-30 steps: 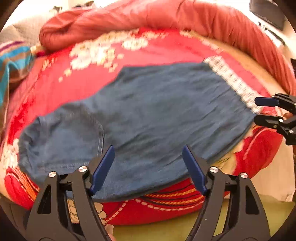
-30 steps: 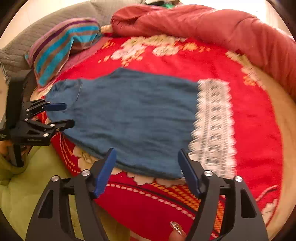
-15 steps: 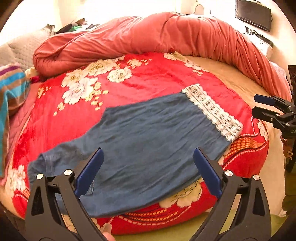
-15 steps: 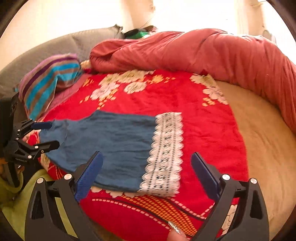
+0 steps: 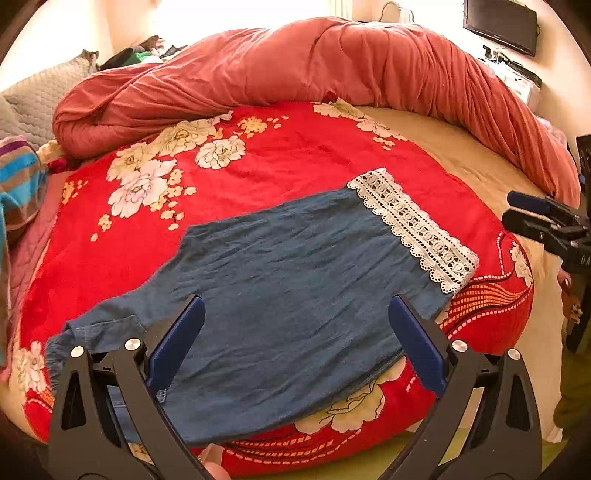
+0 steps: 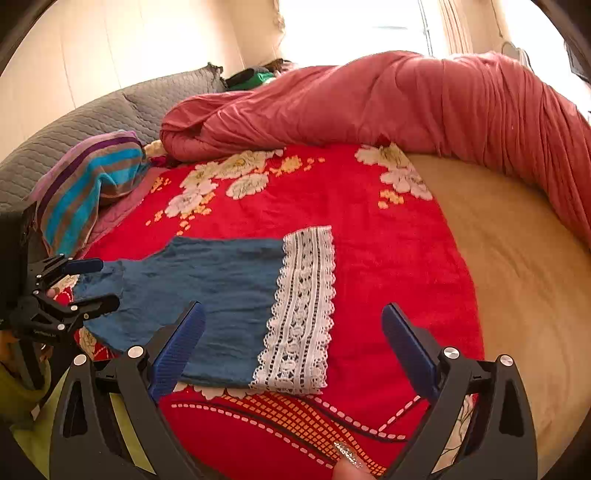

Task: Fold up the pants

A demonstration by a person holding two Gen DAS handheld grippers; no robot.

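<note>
Blue denim pants (image 5: 295, 266) lie folded flat on the red floral blanket (image 5: 295, 155), their white lace hem (image 5: 413, 229) toward the right. My left gripper (image 5: 295, 301) hovers above the near edge of the pants, its jaws opening, with nothing pressed between its pads. In the right wrist view the pants (image 6: 221, 288) and lace hem (image 6: 303, 314) sit under my right gripper (image 6: 293, 307), which stands open and empty above the hem end. The left gripper (image 6: 103, 282) shows at the waist end. The right gripper (image 5: 511, 209) shows off the right side of the bed.
A rolled salmon duvet (image 5: 332, 70) runs along the far side of the bed. A striped pillow (image 6: 92, 177) and a grey quilted cushion (image 6: 110, 110) lie at the left. Beige sheet (image 6: 517, 258) spreads at the right. A dark screen (image 5: 498, 22) hangs on the wall.
Both grippers have opened wider and pulled back and up from the pants, which now look smaller and lie flat. The right wrist view swung toward the lace hem.
</note>
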